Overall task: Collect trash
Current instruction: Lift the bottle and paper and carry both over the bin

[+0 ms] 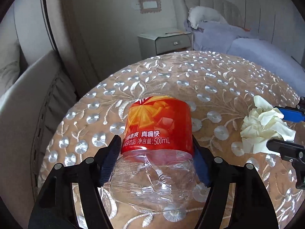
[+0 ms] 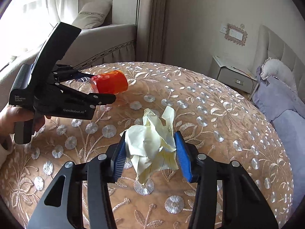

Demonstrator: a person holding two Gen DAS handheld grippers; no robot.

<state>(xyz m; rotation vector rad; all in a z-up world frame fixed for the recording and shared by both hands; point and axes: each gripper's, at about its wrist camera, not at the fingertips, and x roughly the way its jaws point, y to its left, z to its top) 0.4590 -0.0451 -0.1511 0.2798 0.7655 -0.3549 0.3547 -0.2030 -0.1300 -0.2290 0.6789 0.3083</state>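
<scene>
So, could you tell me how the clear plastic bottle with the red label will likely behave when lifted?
The clear plastic bottle with the red label looks empty, so probably light. Its thin wall appears dented between the left gripper pads, so it may crumple. Lying on its side on the embroidered tablecloth, it could roll if released.

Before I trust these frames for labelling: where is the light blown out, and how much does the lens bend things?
Right wrist view: the window at upper left is overexposed, washing out the curtain; the crumpled paper stays sharp. Left wrist view: evenly lit, with small glints on the clear plastic bottle. Both views: fisheye curves the table edge, with dark corners.
</scene>
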